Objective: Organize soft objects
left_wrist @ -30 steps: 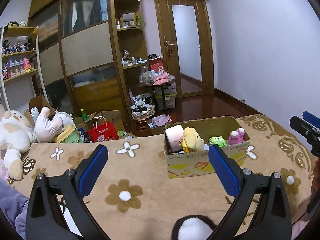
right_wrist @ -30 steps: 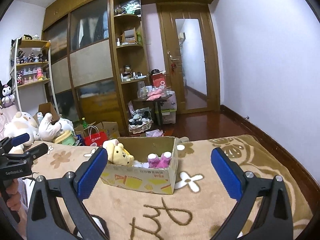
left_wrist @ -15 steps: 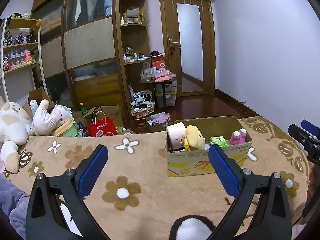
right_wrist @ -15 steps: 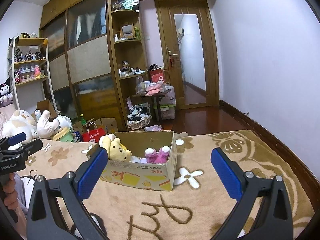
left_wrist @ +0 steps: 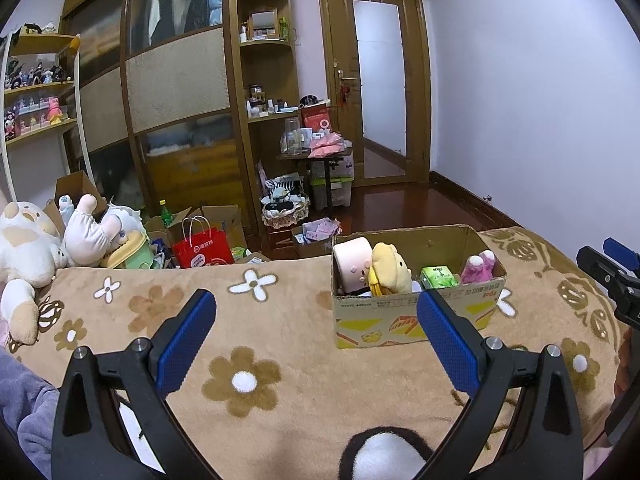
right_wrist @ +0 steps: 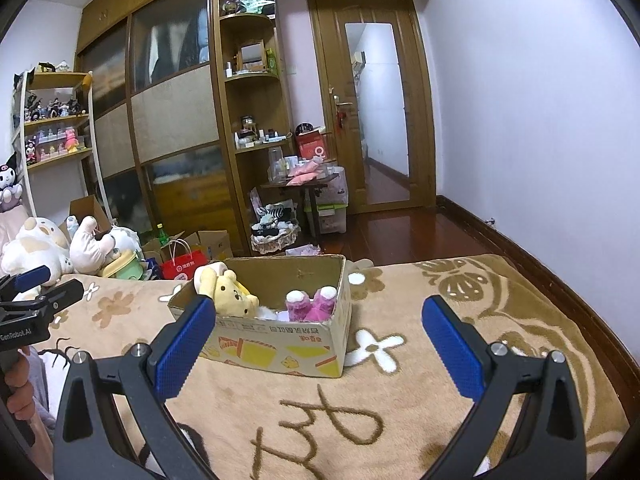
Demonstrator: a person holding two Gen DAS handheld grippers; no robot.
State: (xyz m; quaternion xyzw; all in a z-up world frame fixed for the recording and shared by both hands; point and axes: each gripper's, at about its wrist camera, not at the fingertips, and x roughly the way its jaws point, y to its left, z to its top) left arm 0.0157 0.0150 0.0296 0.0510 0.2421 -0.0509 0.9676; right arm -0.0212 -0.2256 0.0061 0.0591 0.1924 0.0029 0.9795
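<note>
A cardboard box (left_wrist: pixel 416 320) stands on the brown flowered blanket (left_wrist: pixel 280 344). It holds a pink cylinder plush (left_wrist: pixel 352 264), a yellow plush (left_wrist: pixel 390 270), a green pack (left_wrist: pixel 440 277) and a magenta plush (left_wrist: pixel 478 266). In the right wrist view the box (right_wrist: pixel 280 344) shows the yellow bear (right_wrist: pixel 228 294) and magenta plush (right_wrist: pixel 312 304). My left gripper (left_wrist: pixel 316 332) is open and empty, short of the box. My right gripper (right_wrist: pixel 320 340) is open and empty, just in front of the box. A black-and-white plush (left_wrist: pixel 384 456) lies below the left gripper.
Large white and pink plush toys (left_wrist: pixel 32 248) lie at the blanket's far left. A red paper bag (left_wrist: pixel 202 248), open cartons and a basket (left_wrist: pixel 284 212) crowd the floor beyond the bed. A wardrobe (left_wrist: pixel 176 92) and shelves line the back wall; the door (left_wrist: pixel 380 92) is at right.
Both grippers have tilted slightly, so the box sits a little lower in the right wrist view and higher in the left wrist view. Both stay open and empty.
</note>
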